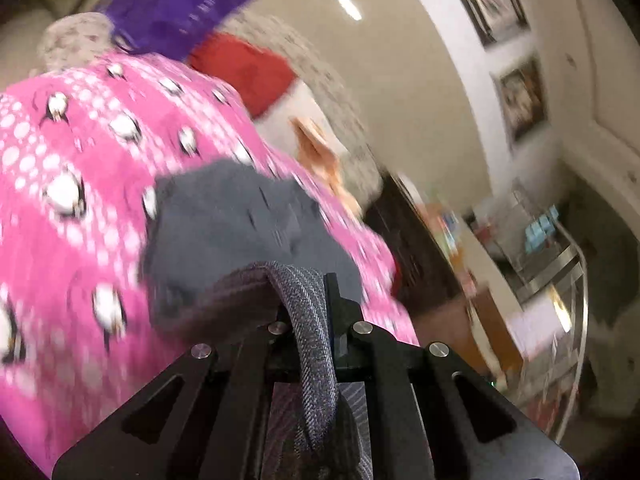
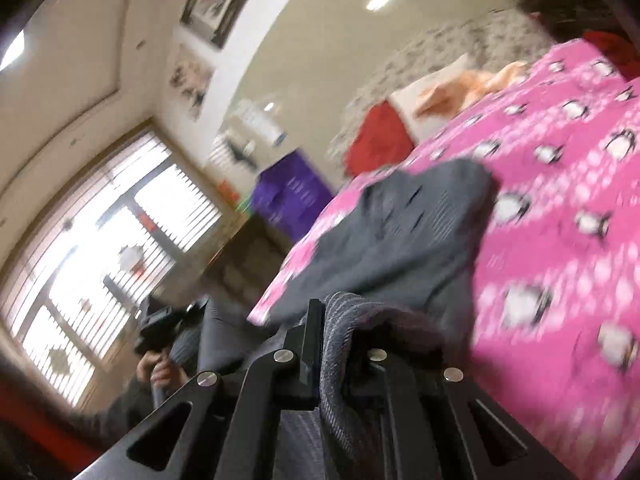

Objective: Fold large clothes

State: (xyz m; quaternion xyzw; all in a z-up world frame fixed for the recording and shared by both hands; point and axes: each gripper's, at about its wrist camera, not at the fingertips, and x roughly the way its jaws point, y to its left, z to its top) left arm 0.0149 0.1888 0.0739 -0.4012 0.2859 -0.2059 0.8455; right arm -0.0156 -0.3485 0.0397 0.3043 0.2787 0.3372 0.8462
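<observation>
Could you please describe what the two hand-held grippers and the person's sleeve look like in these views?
Both the left hand-held gripper and the right hand-held gripper are matte black, with flat angular linkage arms, triangular cut-outs and round silver rivets. No cables or markings show. In the right wrist view, the person's sleeve looks dark grey, though it is blurred.

your big grey cloth (image 1: 224,236) has a thick woven hem, striped in grey and purple. the hem is bunched up and lifted at the near end, pinched in two spots. the rest hangs down and lies crumpled on the pink bed cover (image 1: 72,152) with little penguins on it.
</observation>
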